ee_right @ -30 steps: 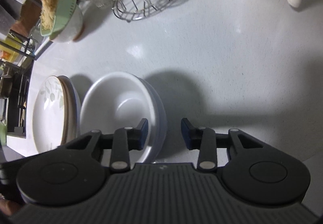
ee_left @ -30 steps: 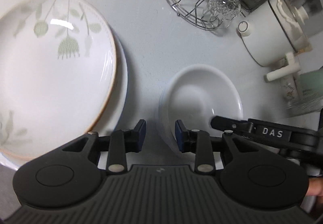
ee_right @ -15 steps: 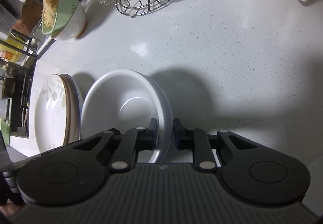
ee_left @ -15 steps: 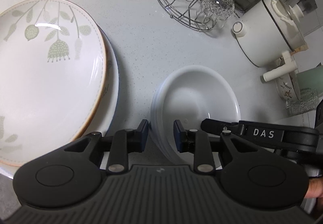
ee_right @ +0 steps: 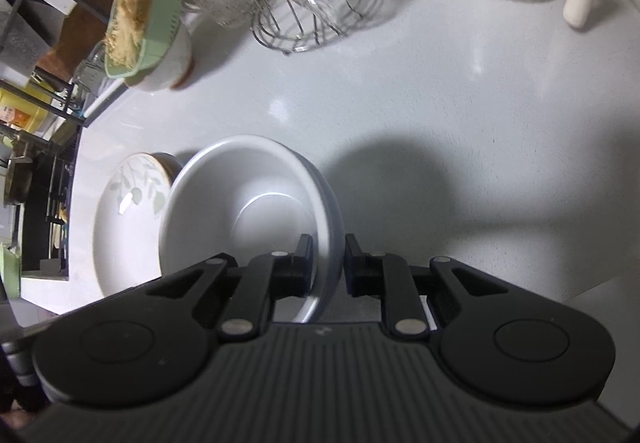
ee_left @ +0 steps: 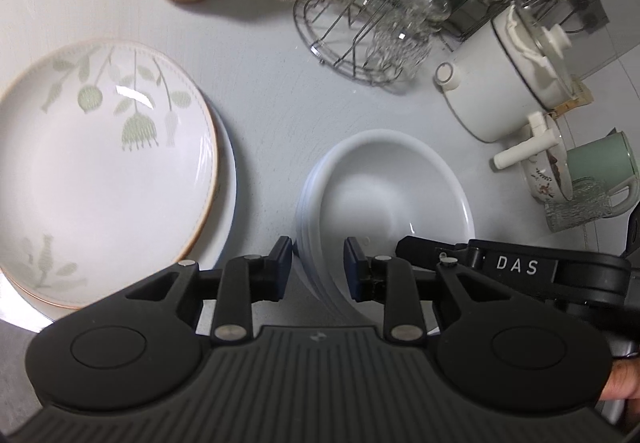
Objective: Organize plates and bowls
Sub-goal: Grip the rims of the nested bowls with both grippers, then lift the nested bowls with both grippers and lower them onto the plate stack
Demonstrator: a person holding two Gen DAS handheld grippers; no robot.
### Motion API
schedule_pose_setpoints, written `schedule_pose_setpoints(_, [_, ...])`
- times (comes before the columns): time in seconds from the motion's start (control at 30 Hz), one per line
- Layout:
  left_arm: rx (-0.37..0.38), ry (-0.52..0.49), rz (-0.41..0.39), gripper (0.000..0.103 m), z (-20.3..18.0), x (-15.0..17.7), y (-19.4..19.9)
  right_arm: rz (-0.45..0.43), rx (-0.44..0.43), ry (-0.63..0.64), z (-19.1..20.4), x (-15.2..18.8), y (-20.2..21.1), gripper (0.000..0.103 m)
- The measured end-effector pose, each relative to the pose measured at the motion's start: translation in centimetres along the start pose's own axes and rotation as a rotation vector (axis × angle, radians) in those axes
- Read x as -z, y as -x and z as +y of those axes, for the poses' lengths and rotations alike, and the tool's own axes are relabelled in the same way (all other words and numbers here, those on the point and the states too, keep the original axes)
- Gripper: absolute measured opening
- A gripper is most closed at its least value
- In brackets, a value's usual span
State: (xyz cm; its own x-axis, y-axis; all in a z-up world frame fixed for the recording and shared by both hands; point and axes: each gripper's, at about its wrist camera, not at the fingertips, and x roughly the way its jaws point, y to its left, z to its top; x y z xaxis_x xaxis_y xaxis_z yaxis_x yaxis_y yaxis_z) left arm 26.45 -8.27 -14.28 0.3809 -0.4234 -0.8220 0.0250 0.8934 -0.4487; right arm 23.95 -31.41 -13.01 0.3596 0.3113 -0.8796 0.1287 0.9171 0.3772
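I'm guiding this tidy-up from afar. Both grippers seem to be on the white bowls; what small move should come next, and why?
Probably lift the bowls straight up together, level. The left gripper and right gripper each clamp the stack's rim on opposite sides, so uneven lifting could tilt it. The plates sit close beside, so rise before moving sideways.

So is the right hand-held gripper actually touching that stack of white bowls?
Touching. In the right wrist view, the right hand-held gripper clamps the stack of white bowls at its rim, one pad inside, one outside.

Soft overhead light, blurred fisheye edges
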Motion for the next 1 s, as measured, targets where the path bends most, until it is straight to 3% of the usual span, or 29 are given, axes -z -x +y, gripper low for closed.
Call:
schedule_pose_setpoints(0.5, [-0.006,0.032,-0.151,0.031,1.9,-2.5,6.4,-0.061,-0.046,0.06,5.8,-1.7,2.7,0.02])
schedule_pose_setpoints(0.7, [-0.031,0.107,-0.188,0.031,4.9,-2.4,7.7,-0.036,-0.062,0.137,9.0,-1.9,1.4,0.02])
schedule_pose_setpoints(0.83, [-0.091,0.106,-0.208,0.031,6.5,-2.2,7.8,-0.005,-0.07,0.19,11.3,-1.8,-0.1,0.021])
schedule_pose_setpoints(1.0, [-0.111,0.14,-0.202,0.031,9.1,-1.9,7.4,0.033,-0.064,0.24,13.3,-1.5,-2.1,0.021])
